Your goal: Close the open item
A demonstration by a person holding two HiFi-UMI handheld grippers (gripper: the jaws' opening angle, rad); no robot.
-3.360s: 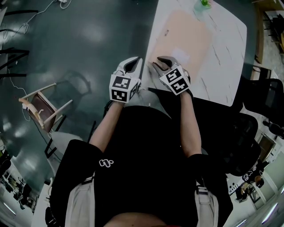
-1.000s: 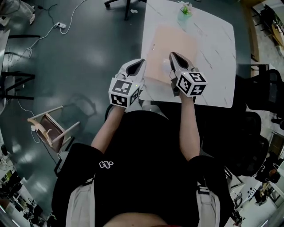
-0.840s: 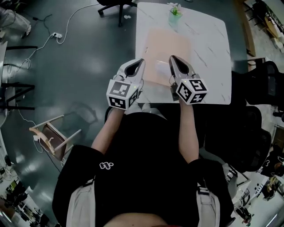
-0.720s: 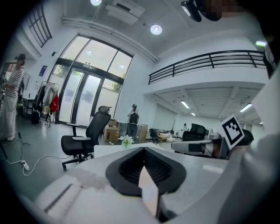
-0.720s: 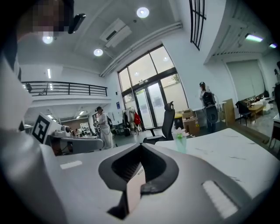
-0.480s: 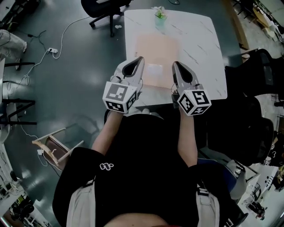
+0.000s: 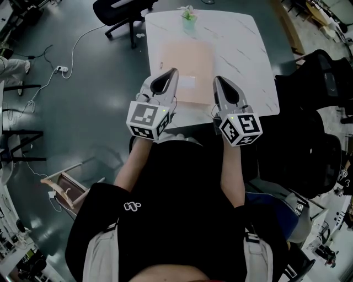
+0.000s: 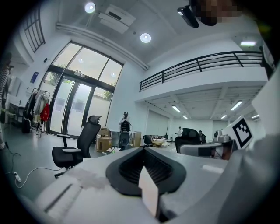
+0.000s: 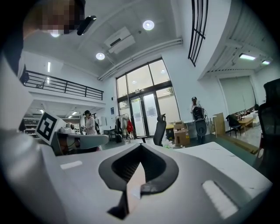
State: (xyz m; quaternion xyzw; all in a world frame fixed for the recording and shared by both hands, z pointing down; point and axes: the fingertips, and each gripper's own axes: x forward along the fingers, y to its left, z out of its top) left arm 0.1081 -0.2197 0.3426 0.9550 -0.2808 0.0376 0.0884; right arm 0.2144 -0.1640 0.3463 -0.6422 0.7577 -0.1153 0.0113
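A small pale rectangular item (image 7: 187, 83) lies on a beige mat (image 7: 187, 55) on the white marble table (image 7: 242, 49); whether it stands open I cannot tell. My left gripper (image 7: 175, 71) hovers high over the table's near edge, left of the item, jaws shut and empty. My right gripper (image 7: 216, 80) hovers at the same height to the item's right, also shut and empty. In the left gripper view the left gripper (image 8: 143, 149) points level across the room, its tips meeting. The right gripper (image 9: 140, 145) likewise points level, tips together.
A small plant in a green vase (image 7: 188, 13) stands at the table's far edge. A black office chair (image 7: 118, 11) sits beyond the far left corner and another black chair (image 7: 314, 82) at the right. A wooden chair (image 7: 66, 184) and cables (image 7: 58, 70) are on the floor at the left.
Both grippers have risen, and the table now looks smaller and lower beneath them. They hang over its near edge instead of over the mat. Both stayed shut.
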